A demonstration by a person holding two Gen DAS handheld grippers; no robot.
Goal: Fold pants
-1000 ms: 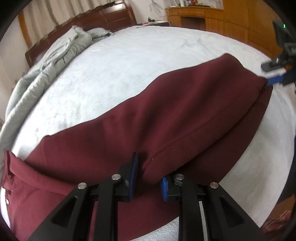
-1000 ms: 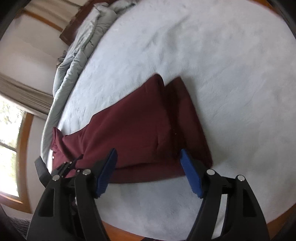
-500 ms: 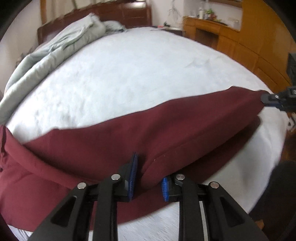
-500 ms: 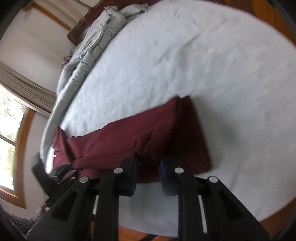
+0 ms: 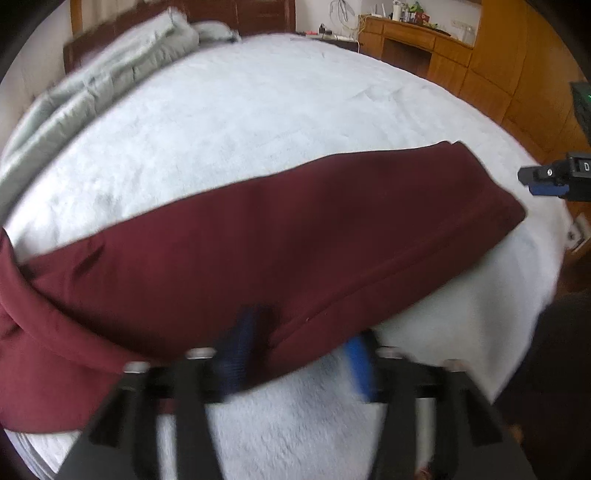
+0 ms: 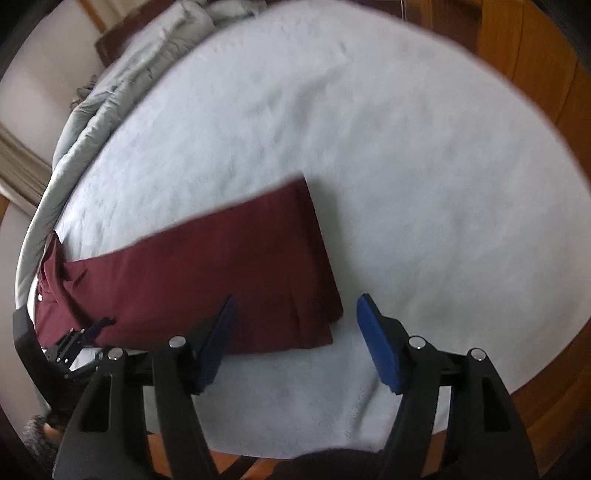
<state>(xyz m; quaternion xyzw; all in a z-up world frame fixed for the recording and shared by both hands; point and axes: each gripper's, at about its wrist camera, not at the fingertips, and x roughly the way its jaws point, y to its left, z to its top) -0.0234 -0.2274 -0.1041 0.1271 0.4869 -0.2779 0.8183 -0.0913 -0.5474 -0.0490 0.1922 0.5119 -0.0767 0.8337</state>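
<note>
Dark red pants [image 5: 277,240] lie lengthwise across the white bed [image 5: 258,110], one leg stacked flat on the other. My left gripper [image 5: 299,354] hovers at their near edge around the middle. Its jaws are opening, the blue pads blurred and off the cloth, though the fold edge still sits between them. In the right wrist view the pants [image 6: 221,273] end in the leg hems at the right. There my right gripper [image 6: 299,332] is opening too, with the hem corner lying loose between its pads. The left gripper [image 6: 81,336] shows at lower left, the right gripper [image 5: 546,181] at far right.
A bunched grey duvet [image 5: 110,85] lies along the far left side by the dark headboard [image 5: 240,14]. Wooden cabinets [image 5: 517,74] stand beyond the bed on the right. The bed's near edge [image 6: 369,443] runs just under my right gripper.
Half a second ago both grippers were shut on the pants' near edge. Both have let go and opened, and the upper leg has settled flat on the lower one.
</note>
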